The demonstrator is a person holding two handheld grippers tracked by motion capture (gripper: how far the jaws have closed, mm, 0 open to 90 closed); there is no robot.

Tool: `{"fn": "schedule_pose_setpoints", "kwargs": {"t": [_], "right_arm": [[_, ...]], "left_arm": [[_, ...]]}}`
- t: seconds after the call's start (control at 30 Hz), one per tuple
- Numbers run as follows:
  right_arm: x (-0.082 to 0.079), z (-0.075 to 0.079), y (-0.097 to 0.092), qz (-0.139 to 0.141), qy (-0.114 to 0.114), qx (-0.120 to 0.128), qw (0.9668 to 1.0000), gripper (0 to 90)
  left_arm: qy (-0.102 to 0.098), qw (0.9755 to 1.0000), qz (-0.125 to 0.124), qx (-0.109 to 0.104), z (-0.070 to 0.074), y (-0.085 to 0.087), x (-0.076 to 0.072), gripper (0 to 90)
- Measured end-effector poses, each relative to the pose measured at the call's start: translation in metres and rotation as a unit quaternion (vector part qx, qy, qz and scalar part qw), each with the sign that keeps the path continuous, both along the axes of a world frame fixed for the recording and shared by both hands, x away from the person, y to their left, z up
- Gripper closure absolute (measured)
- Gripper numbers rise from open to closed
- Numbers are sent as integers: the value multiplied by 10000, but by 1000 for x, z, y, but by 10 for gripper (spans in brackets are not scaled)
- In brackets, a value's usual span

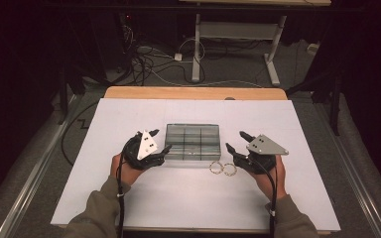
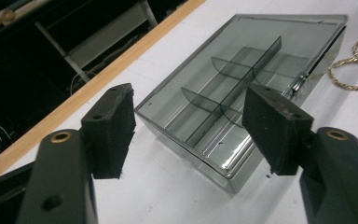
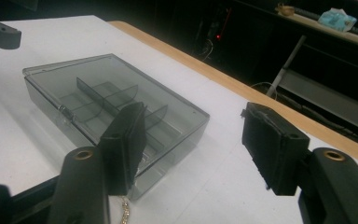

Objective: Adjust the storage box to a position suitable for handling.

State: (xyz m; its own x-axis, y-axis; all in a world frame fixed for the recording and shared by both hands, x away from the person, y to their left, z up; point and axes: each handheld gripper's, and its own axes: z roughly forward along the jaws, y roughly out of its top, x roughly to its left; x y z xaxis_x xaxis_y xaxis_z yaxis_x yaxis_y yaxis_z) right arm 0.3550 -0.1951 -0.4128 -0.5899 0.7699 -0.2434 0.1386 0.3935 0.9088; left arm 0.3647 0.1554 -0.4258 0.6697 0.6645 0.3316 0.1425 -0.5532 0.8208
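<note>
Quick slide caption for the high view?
Both open tools, left tool and right tool, flank a closed smoky compartment box on the white table; two gold rings lie beside it.

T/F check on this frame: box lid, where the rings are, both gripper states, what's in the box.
1. The smoky plastic box has its lid shut. True.
2. The two gold rings lie inside the box. False: they lie on the white table, by the box's near right corner.
3. The left gripper grips the box. False: open, holding nothing.
4. The right gripper is open. True.
5. The box compartments look empty. True.
</note>
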Motion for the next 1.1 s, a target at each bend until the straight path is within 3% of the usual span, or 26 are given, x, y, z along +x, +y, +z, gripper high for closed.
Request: {"fn": "schedule_pose_setpoints", "kwargs": {"t": [0.2,0.6,0.83,1.03,1.1], "right_arm": [[-11,-1,-4,-3,-181,-21,9998,337],[-34,1,-19,7,-292,-10,9996,314],[-45,-1,-33,-85,-319,18,9995,302],[-56,-8,-45,-176,-346,71,9992,291],[-59,-11,-49,-197,-311,122,9992,288]], "left_arm": [[-132,9999,-65,14,1,6,-9,284],[-396,9990,-203,-48,4,18,-33,283],[-481,9987,-136,-36,-2,31,-50,267],[-369,9992,-44,-117,-15,47,-62,239],[-335,9994,21,-59,-20,51,-65,215]]}}
